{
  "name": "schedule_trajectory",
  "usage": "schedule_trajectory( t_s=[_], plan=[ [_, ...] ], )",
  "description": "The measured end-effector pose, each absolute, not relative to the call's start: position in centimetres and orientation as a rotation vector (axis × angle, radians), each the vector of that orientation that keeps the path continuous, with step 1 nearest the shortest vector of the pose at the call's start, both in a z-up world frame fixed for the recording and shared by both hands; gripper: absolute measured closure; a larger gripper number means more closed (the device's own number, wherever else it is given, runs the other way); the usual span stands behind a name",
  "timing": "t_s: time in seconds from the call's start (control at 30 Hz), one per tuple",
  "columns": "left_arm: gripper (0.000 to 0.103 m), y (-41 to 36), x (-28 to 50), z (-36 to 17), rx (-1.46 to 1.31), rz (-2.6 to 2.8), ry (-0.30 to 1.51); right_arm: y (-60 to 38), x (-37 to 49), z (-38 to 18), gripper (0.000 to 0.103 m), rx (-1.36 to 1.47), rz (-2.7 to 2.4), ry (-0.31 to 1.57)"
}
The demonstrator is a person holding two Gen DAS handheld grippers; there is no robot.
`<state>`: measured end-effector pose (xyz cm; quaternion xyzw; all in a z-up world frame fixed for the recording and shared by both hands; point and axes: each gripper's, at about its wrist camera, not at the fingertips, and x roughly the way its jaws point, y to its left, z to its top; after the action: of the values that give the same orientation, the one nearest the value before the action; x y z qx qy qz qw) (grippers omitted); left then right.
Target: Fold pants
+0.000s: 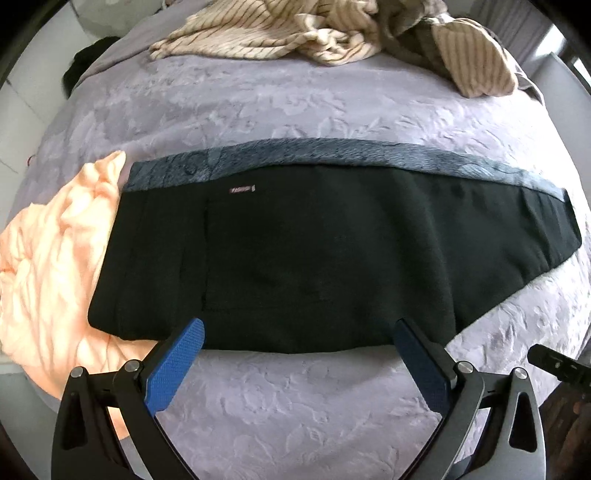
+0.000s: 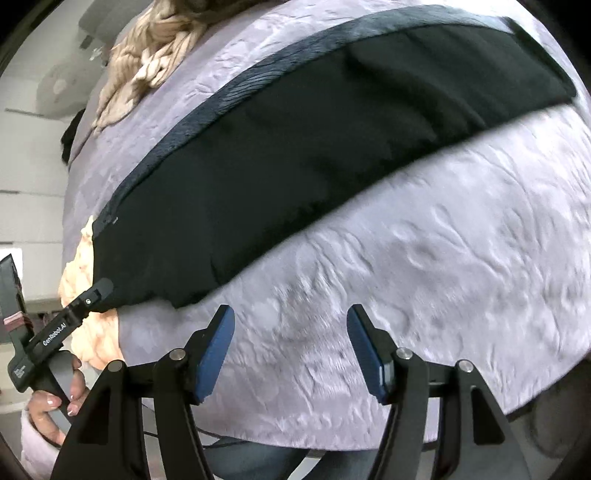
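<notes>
The black pants [image 1: 314, 258] lie flat across the lilac bedspread [image 1: 295, 413], folded lengthwise, with a blue-grey textured strip [image 1: 332, 155] along their far edge. My left gripper [image 1: 299, 326] is open; its blue fingertips hover at the pants' near edge with nothing clamped between them. In the right wrist view the pants [image 2: 295, 166] run diagonally from lower left to upper right. My right gripper [image 2: 291, 312] is open above bare bedspread [image 2: 424, 277], just short of the pants' near edge, and holds nothing.
A crumpled peach garment [image 1: 55, 266] lies against the pants' left end. Striped beige cloth [image 1: 277, 33] is heaped at the far side of the bed. A hand [image 2: 48, 406] grips the other gripper's handle at the lower left of the right wrist view.
</notes>
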<state>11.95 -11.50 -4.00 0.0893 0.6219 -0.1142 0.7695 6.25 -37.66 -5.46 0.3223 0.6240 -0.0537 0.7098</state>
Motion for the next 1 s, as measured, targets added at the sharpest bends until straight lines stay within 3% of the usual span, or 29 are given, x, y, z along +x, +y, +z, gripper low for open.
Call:
schedule_trajectory(
  t_s=[0.4, 1.0],
  plan=[
    [0.000, -16.1, 10.5, -3.2, 0.266, -0.322, 1.350, -40.5, 4.3, -3.8, 0.036, 0.744, -0.165, 1.332],
    [0.000, -32.8, 6.8, -1.2, 0.336, -0.250, 1.360, -53.6, 4.7, -3.2, 0.035, 0.662, -0.013, 1.303]
  ],
)
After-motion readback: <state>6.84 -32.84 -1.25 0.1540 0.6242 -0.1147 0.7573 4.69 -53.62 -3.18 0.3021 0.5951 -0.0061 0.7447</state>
